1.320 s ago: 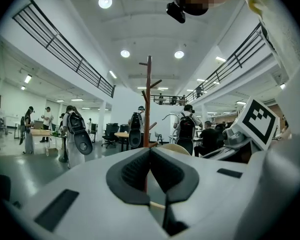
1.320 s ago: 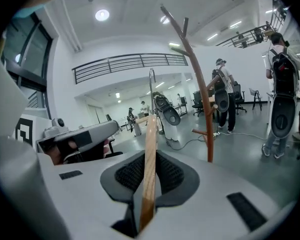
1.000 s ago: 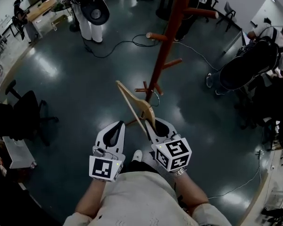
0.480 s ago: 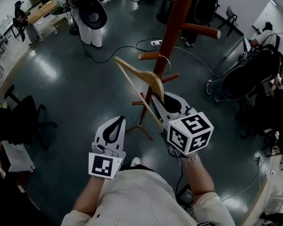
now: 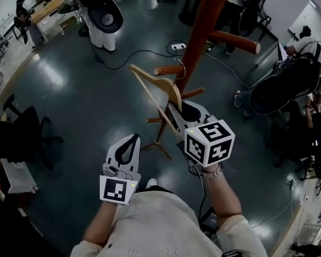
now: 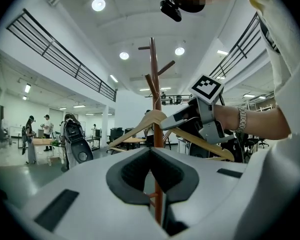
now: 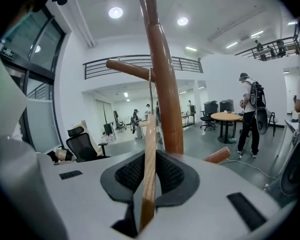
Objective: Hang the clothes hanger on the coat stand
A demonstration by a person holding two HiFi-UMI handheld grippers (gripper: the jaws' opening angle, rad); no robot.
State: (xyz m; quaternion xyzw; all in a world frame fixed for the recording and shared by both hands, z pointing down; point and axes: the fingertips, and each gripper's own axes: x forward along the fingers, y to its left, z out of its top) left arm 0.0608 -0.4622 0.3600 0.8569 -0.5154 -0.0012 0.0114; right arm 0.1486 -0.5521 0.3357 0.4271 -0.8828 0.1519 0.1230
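Observation:
A brown coat stand (image 5: 200, 31) rises ahead of me, with a short peg (image 5: 168, 69) on its left side. My right gripper (image 5: 183, 113) is shut on the lower bar of a pale wooden hanger (image 5: 152, 87), which is held up edge-on beside the pole. In the right gripper view the hanger (image 7: 150, 134) runs up between the jaws, and its wire hook (image 7: 151, 91) reaches the peg (image 7: 130, 69) by the pole (image 7: 165, 94). Whether the hook rests on the peg is unclear. Lower down, my left gripper (image 5: 127, 149) is shut and holds nothing.
A power strip and cables (image 5: 174, 47) lie on the dark floor near the stand's feet (image 5: 160, 143). A white and black machine (image 5: 101, 12) stands at the back left, an office chair (image 5: 29, 125) at left. People with backpacks (image 5: 289, 76) stand at right, near a round table (image 7: 232, 116).
My right gripper has lifted the hanger and carried it towards the stand, so its hook has gone from the low pegs up to the left peg. The left gripper has barely moved.

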